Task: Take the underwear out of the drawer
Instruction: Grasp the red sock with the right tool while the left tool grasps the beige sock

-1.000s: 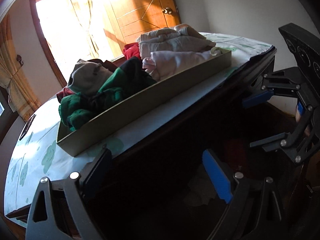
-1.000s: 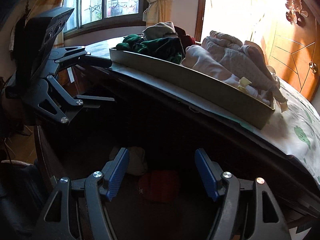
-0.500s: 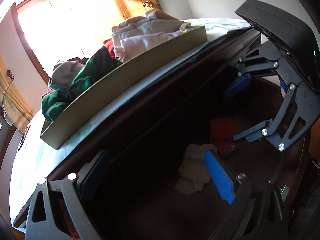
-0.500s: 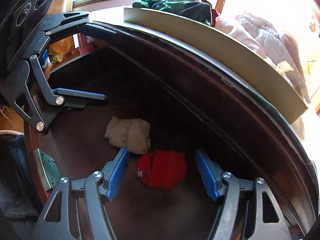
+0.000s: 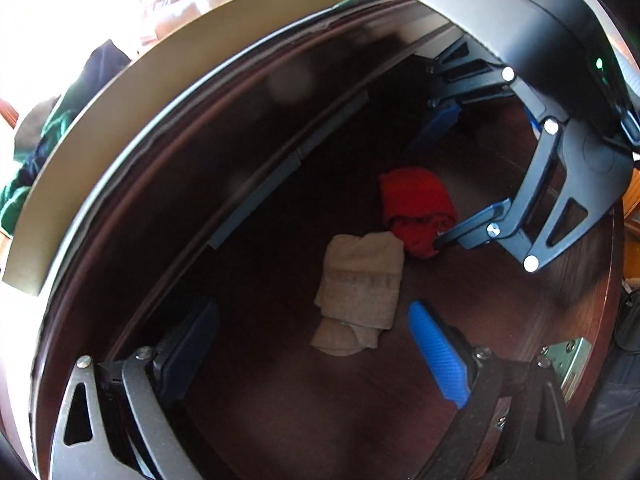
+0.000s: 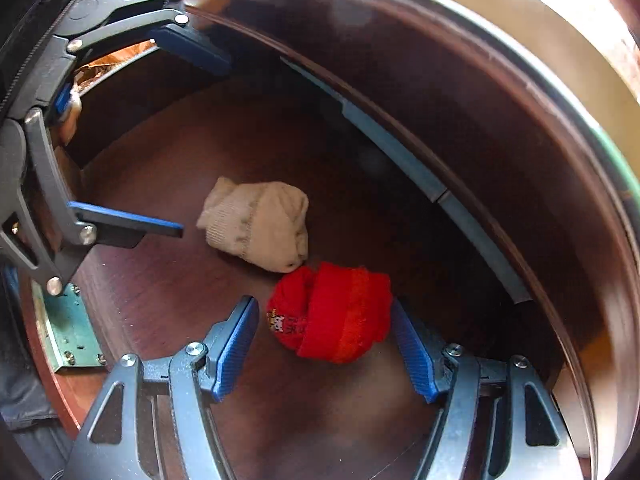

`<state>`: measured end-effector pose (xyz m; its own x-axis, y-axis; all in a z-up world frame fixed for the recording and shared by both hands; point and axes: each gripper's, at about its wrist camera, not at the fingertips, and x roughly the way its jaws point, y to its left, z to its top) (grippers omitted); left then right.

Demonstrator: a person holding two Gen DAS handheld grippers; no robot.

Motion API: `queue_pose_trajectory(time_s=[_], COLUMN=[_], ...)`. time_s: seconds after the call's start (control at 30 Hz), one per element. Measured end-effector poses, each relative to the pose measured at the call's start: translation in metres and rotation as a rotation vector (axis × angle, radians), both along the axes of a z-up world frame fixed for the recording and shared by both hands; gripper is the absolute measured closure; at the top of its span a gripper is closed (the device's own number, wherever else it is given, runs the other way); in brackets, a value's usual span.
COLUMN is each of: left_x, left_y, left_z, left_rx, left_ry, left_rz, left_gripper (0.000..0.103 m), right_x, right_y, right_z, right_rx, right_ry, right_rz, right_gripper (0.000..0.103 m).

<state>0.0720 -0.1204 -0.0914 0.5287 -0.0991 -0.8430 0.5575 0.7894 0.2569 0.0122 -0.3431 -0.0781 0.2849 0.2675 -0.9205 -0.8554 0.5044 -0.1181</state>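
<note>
With your right gripper (image 6: 324, 344) spread wide around the red bundle (image 6: 332, 316) on the drawer floor (image 6: 160, 280), close squarely, clearing the cream bundle (image 6: 256, 224) touching it at eleven o'clock, which your equally wide left gripper (image 5: 312, 344) frames.

Two grippers inside one dark wooden drawer (image 6: 168, 312): left gripper (image 5: 312, 344), right gripper (image 6: 324, 340), each with two blue-padded fingers spread apart. Two rolled pieces of underwear on the drawer floor: one red bundle (image 6: 332, 316), one cream bundle (image 6: 256, 224), touching at one corner. One metal lock plate (image 6: 68, 328) on the drawer's front wall. One long cardboard tray (image 5: 168, 76) up on the top surface, heaped with clothes too bunched and overexposed to count.
</note>
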Motion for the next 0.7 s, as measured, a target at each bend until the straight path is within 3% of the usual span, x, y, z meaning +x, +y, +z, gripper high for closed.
queue_pose_trajectory(time_s=[0.17,0.4,0.7], left_x=[0.010,0.019,0.028], left_y=[-0.002,-0.021,-0.041], left_z=[-0.007,-0.015,-0.018], left_rx=[-0.017,0.003,0.003], left_ry=[0.082,0.111,0.133], left_rz=[-0.007,-0.028,-0.056], left_gripper=[0.006,0.006,0.006], right_x=[0.020,0.036,0.040], right_y=[0.002,0.006,0.009], right_z=[-0.008,-0.018,-0.011], right_rx=[0.008,-0.011,0.019], right_ry=[0.065,0.140,0.194], right_rz=[-0.039,-0.066,-0.077], right_gripper=[0.033,0.033,0.068])
